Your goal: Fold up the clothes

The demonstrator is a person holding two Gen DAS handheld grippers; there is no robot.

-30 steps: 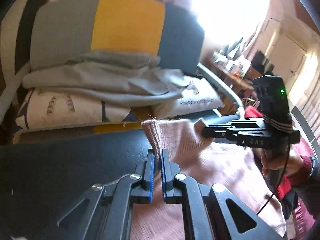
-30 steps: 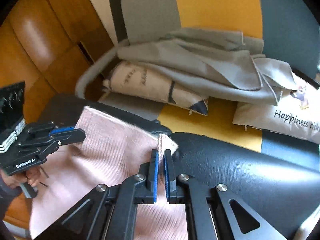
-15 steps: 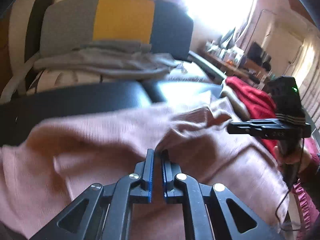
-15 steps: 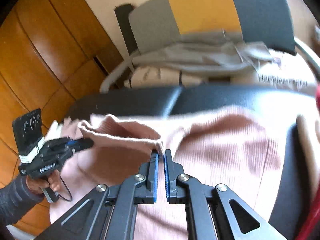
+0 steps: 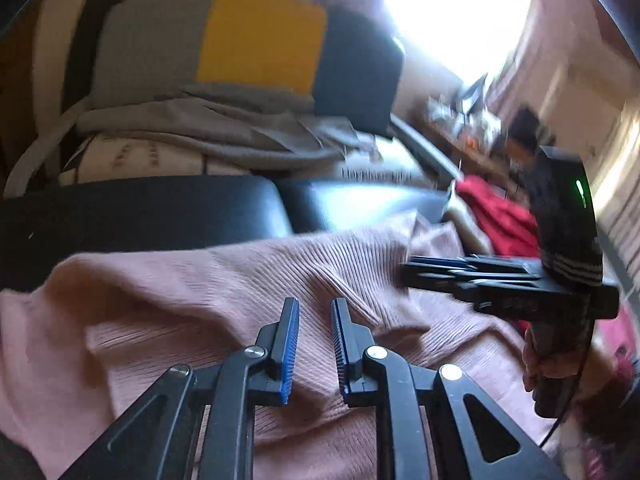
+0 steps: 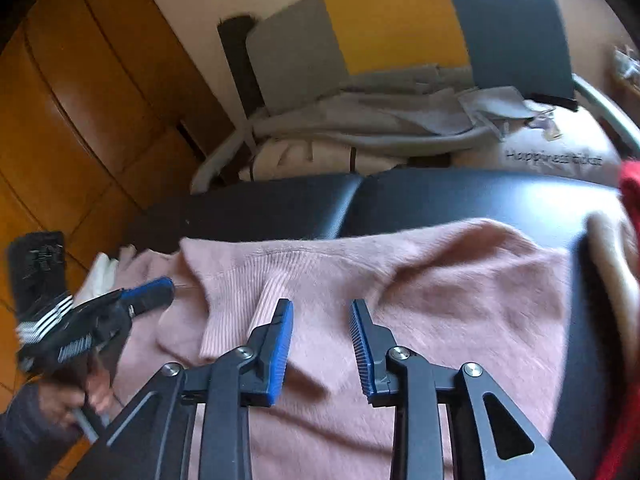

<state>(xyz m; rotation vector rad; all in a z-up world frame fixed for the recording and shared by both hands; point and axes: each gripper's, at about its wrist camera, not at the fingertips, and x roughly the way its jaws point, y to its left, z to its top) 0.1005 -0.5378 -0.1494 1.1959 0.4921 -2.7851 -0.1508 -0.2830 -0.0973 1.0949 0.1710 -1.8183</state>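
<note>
A pink ribbed knit sweater (image 5: 208, 292) lies spread and wrinkled on a black padded surface (image 5: 160, 208); it also shows in the right wrist view (image 6: 440, 280). My left gripper (image 5: 314, 308) is open and empty just above the sweater. My right gripper (image 6: 322, 308) is open and empty over the sweater's folded ribbed edge (image 6: 240, 304). In the left wrist view the right gripper (image 5: 432, 272) hovers at the sweater's right side. In the right wrist view the left gripper (image 6: 156, 288) is at its left edge.
A grey, yellow and dark blue chair back (image 5: 256, 40) stands behind, with grey garments (image 5: 208, 128) and printed pillows (image 6: 560, 156) piled on it. Red cloth (image 5: 496, 208) lies at the right. Wooden cabinets (image 6: 80, 100) stand at the left.
Both grippers held the sweater shut and drew it down over the black surface. Now both have opened and let go, and the sweater lies flat.
</note>
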